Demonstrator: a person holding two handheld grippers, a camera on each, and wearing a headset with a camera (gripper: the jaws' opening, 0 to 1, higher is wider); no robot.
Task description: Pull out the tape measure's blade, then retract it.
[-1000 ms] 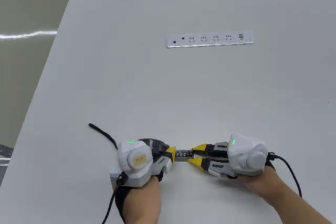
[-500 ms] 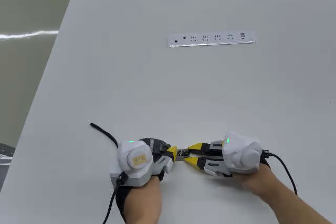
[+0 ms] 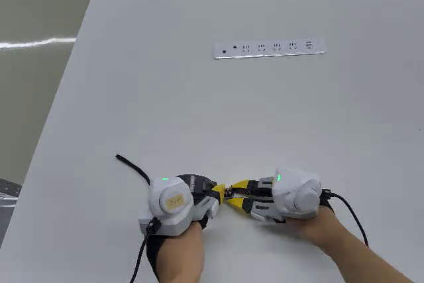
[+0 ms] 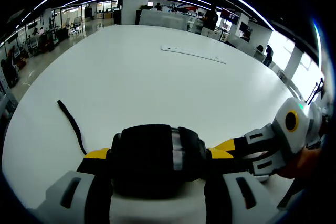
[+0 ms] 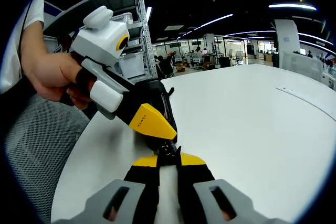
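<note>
A: where do we have the tape measure (image 4: 157,153)?
B: low at the workbench (image 3: 199,97), close to its near edge and toward the left edge. can't tell if it rests on the top or hangs just above it. left gripper (image 3: 212,193) is clamped across the black case (image 5: 160,98), one yellow jaw on each flank
A: and the blade?
B: a short stub of blade (image 3: 230,194) shows between the two tools. right gripper (image 5: 169,159) has its jaws pinched together on the tip, just beside the case mouth
A: how do we expect it to handle?
B: case looks rigid and chunky, so we'd say it takes a firm squeeze. blade is likely thin spring steel: stiff while cupped, kinks if bent sideways, slick on the painted face. we'd hold it at the end hook, not mid-blade
A: risks?
B: spring return probably pulls hard. if the pinch slips, the blade snaps home. we'd pull in line with the mouth and feed it back slowly
A: anything nearby?
B: black strap (image 3: 131,166) lies toward the left edge, power strip (image 3: 268,48) well apart toward the far edge. we judge neither is in the pull path
</note>
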